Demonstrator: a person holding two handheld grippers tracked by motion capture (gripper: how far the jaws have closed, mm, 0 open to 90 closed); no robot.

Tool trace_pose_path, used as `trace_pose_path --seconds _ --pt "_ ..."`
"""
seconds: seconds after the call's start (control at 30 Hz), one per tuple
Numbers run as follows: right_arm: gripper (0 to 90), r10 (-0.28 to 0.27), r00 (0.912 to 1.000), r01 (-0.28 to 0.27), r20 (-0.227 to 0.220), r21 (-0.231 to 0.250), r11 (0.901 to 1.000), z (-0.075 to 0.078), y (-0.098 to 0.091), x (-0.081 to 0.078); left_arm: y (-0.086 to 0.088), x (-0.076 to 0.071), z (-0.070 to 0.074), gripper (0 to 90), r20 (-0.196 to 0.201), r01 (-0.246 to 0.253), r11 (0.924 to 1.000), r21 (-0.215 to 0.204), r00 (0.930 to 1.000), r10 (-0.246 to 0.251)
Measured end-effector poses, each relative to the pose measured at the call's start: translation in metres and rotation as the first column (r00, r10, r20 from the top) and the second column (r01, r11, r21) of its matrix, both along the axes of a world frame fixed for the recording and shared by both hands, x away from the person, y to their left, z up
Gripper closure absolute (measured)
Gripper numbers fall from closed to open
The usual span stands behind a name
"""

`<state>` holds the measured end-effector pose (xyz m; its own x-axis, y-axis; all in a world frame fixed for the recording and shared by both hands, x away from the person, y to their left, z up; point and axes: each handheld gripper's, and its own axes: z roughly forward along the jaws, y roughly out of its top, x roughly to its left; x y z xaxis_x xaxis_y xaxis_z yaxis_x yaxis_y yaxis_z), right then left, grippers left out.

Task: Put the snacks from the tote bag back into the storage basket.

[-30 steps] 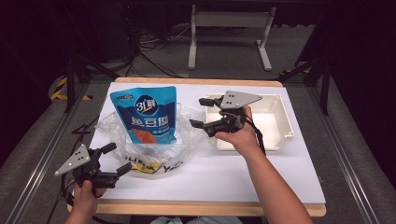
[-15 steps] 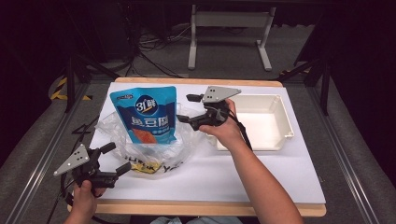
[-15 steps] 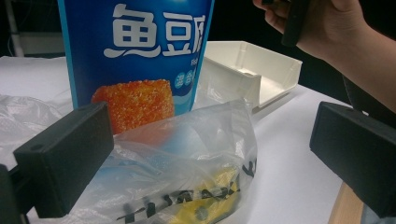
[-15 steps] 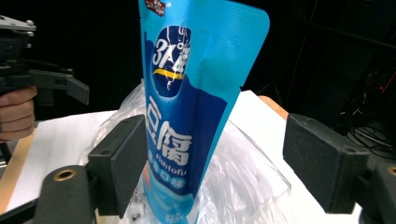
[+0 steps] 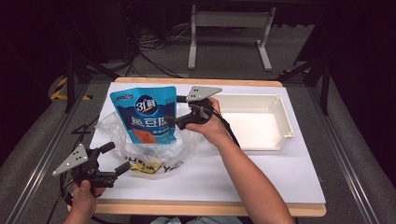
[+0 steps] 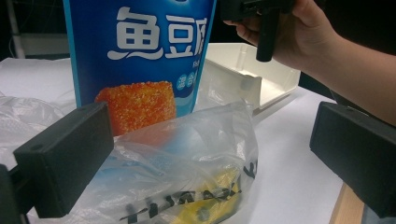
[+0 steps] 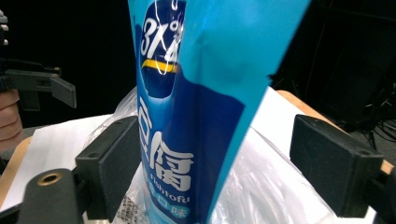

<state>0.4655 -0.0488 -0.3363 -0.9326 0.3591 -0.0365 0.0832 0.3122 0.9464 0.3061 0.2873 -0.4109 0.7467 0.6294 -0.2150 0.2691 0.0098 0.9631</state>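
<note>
Here | right tool (image 7: 205,172) wide, astride upright pouch (image 5: 148,114) | left tool (image 5: 114,159) wide (clear bag (image 5: 156,151) ahead) | tray (image 5: 280,135) beside

Pouch (image 6: 140,51) top: cut off by the upper edge in the left gripper view.
Pouch base: hidden inside the plastic bag (image 5: 154,149), ahead of the left tongs (image 5: 116,157).
Bag's yellow contents: blurred, unreadable.
</note>
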Motion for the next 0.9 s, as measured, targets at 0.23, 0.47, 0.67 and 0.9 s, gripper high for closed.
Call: trace_pose_path --seconds 0.23,0.47,0.67,0.9 --pt "17.6 0.027 0.9996 -0.027 -0.001 -0.009 0.9996 -0.008 0.014 0.001 0.000 0.000 0.000 0.3 -0.002 0.004 1.0000 0.001 1.0000 -0.004" --pt "17.4 0.041 0.9991 -0.041 0.008 -0.021 0.9989 -0.019 0.028 0.003 0.001 0.000 0.000 0.3 -0.001 0.000 1.0000 0.001 1.0000 0.000" --pt "17.3 0.057 0.9982 -0.057 0.015 -0.006 0.9983 -0.030 0.038 0.003 0.002 0.000 0.001 0.3 -0.004 0.000 1.0000 0.000 1.0000 0.000" --pt "17.0 0.069 0.9971 -0.069 0.031 -0.015 0.9975 -0.037 0.045 0.004 0.002 0.000 0.000 0.4 -0.004 0.002 1.0000 -0.003 1.0000 -0.002"
